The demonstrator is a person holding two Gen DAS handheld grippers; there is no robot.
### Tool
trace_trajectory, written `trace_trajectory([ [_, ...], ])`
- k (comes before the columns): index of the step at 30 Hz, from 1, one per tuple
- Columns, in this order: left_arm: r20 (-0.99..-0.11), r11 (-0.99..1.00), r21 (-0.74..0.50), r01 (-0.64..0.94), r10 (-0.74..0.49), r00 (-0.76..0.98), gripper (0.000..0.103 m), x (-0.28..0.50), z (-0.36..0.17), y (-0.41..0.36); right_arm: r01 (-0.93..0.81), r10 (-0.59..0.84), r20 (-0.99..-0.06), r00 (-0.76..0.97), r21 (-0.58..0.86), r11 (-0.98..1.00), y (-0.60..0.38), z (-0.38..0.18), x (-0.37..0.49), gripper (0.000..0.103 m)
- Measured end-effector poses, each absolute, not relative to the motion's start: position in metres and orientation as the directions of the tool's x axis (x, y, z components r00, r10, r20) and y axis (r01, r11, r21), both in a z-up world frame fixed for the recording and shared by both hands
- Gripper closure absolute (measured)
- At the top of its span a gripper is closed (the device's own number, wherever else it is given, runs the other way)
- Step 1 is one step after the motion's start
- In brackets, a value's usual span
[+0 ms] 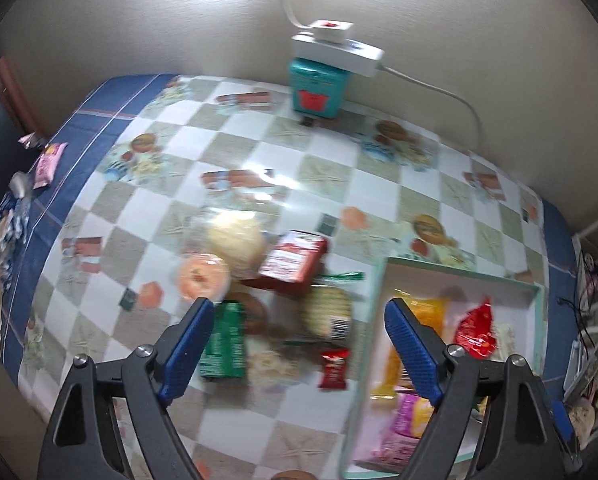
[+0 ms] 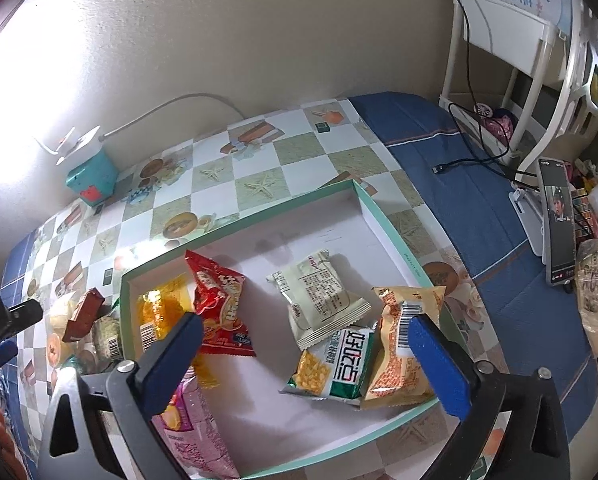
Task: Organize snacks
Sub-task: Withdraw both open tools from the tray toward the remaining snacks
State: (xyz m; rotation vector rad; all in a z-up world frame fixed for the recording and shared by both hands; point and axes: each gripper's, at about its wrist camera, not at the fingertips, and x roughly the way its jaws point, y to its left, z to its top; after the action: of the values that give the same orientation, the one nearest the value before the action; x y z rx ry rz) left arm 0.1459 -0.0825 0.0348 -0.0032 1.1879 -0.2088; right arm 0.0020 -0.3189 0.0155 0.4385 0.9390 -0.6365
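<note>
A shallow white box with a teal rim (image 2: 383,216) (image 1: 459,270) lies on the checked tablecloth. In it lie a red packet (image 2: 219,308), a yellow packet (image 2: 155,316), a pale packet (image 2: 319,296), a green-and-white packet (image 2: 339,368), an orange-tan packet (image 2: 399,344) and a pink packet (image 2: 195,432). My right gripper (image 2: 305,340) is open and empty above the box. My left gripper (image 1: 299,320) is open and empty above a loose pile left of the box: a red-brown box (image 1: 295,260), a green packet (image 1: 225,344), a small red packet (image 1: 333,364), round cakes (image 1: 205,278).
A teal toy box (image 1: 315,88) under a white power strip (image 1: 339,50) stands by the back wall. A pink packet (image 1: 49,164) lies at the table's far left edge. A phone on a stand (image 2: 557,224), cables and a bagged item (image 2: 597,296) are at the right.
</note>
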Motion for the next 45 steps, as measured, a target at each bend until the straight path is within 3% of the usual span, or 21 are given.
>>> trace_trajectory([
  [7,-0.928,0.987,-0.133,0.087,-0.155,0.338,0.016,0.156,0.037,-0.04,0.652,-0.292,-0.846,0.447,0.084,0.753,-0.299,0.021,0.005,0.0],
  [26,-0.941,0.998,-0.008,-0.057,0.012,0.339,0.016,0.162,0.037,0.07,0.527,-0.22,-0.853,0.473,0.073,0.847,-0.211,0.022,0.038,0.0],
  [45,-0.953,0.988,-0.023,-0.152,0.024,0.303,0.016,0.174,0.023,0.128,0.38,-0.134,-0.875,0.466,0.061,0.923,-0.133,-0.001,0.081,0.0],
])
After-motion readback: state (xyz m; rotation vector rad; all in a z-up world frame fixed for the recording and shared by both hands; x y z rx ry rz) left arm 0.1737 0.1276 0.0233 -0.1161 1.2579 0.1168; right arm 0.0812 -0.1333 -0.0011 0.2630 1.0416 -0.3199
